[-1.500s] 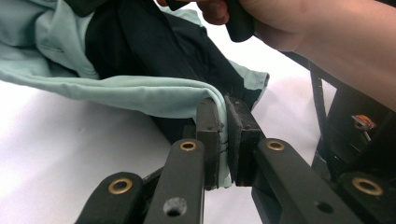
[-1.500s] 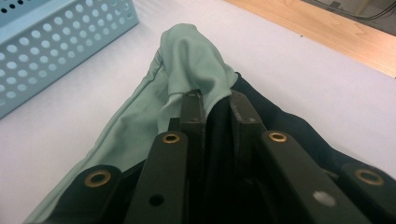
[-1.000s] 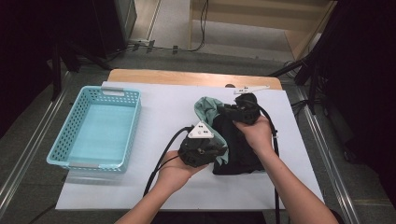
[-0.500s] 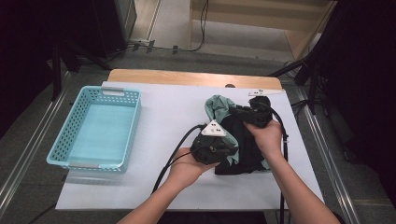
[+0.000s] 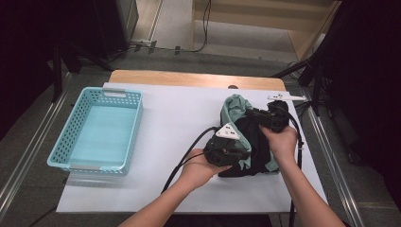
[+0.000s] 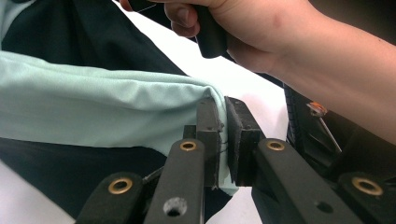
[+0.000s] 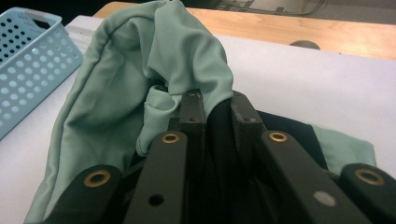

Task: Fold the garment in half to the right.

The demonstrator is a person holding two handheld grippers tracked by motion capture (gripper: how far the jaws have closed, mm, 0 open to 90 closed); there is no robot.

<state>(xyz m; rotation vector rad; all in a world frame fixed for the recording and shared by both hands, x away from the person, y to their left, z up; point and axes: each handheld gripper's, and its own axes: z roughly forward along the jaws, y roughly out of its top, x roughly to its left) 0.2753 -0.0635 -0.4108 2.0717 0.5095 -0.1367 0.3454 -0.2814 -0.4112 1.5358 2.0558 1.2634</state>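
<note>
A mint green and black garment (image 5: pixel 246 137) lies bunched on the right half of the white table cover. My left gripper (image 5: pixel 226 147) sits at the garment's near left side; in the left gripper view its jaws are shut on a folded mint green edge of the garment (image 6: pixel 116 112). My right gripper (image 5: pixel 265 118) rests at the garment's far side. In the right gripper view its jaws pinch black and mint green cloth of the garment (image 7: pixel 140 84), which drapes over the fingertips (image 7: pixel 192 105). A hand holds each gripper.
A light blue plastic basket (image 5: pixel 97 130) stands with nothing in it on the table's left side. A white strip-like object (image 5: pixel 286 97) lies near the far right corner. Bare wooden tabletop (image 5: pixel 198 78) runs along the far edge. Cables trail off the near edge.
Both grippers and the garment have shifted a little to the right on the table, and the left gripper has moved nearer the garment's near side.
</note>
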